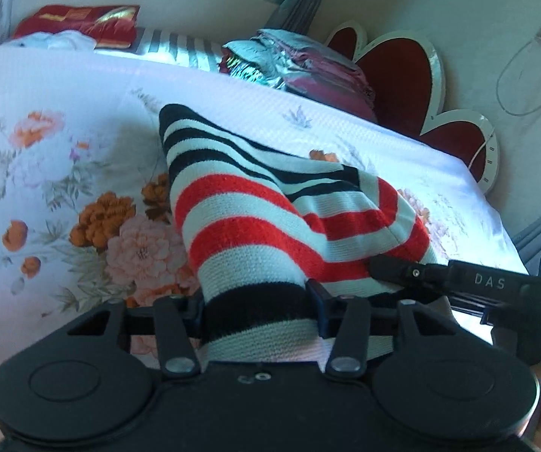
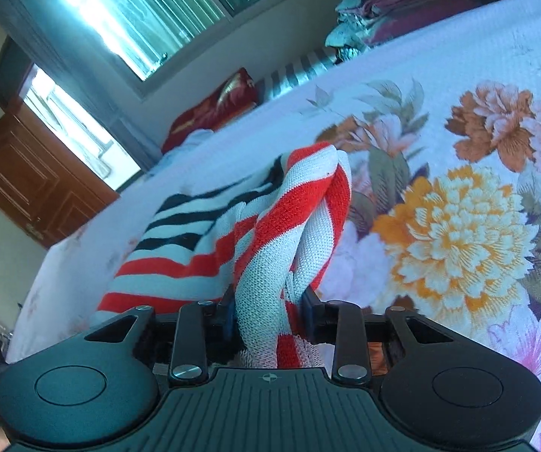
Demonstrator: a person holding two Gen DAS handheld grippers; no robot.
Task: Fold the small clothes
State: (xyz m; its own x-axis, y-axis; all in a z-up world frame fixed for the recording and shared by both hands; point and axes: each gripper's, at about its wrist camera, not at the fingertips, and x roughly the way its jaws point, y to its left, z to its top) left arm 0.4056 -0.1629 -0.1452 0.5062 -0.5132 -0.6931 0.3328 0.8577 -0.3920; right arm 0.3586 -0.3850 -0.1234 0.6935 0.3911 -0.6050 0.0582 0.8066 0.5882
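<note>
With both grippers clamped on cloth, the job looks to be at the grab-and-lift stage of a fold. Left gripper (image 1: pixel 259 301) has its jaws drawn in on the dark-and-pale band at the near end of the striped knit garment (image 1: pixel 255 203), fabric pinched between the pads; right gripper (image 2: pixel 268 312) has its jaws narrow round a bunched, twisted bit of red-and-white knit, also pinched. In the left view the right gripper's black body pokes in from the right w/ its tip touching the garment, so the two sit close together. Rest of the garment trails away from the grippers across the flowered bedspread (image 1: pixel 63 86), rumpled, not flat. Next move, prob.: lift and spread the two held points apart to pull the knit taut, then carry the near end over the far end; the twist at the right grip needs shaking out first or the fold goes lumpy. Room is good: bare bedspread left, right and beyond. Folded bedding pile (image 1: pixel 300 60) and red cushion (image 1: pixel 81 24) sit well off at the far side, the bed's edge drops away on the right near the heart-shaped headboard (image 1: pixel 394 64).
</note>
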